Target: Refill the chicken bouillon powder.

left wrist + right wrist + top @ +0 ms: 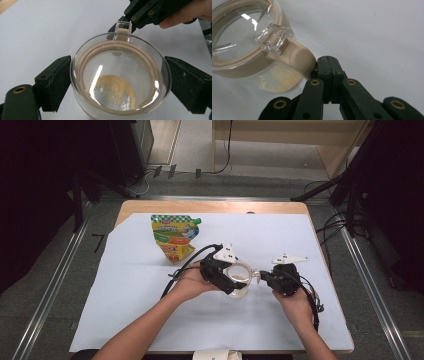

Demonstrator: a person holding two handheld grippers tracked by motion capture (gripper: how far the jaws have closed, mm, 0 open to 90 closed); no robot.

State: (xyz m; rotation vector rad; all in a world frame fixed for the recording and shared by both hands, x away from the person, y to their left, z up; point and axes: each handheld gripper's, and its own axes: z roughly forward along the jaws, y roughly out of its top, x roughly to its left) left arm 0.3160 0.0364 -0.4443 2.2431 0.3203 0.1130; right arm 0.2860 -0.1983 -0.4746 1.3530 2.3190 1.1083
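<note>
A clear glass jar [240, 281] with a glass lid and a beige seal ring stands on the white sheet at mid table. A little yellowish powder [113, 91] lies on its bottom. My left gripper [231, 276] is shut on the jar [120, 62], one black pad [58, 80] against each side. My right gripper [262, 276] is shut with nothing between its jaws. Its tip [327, 61] sits right beside the beige seal tab [299, 58], under the lid's clear handle [273, 38]. The left gripper view shows the right gripper [126, 21] behind that handle [123, 27].
A yellow-and-green spouted pouch [175, 237] stands upright at the back left of the white sheet [150, 320]. The sheet covers most of the wooden table [200, 206]. Cables trail from both grippers toward the front edge.
</note>
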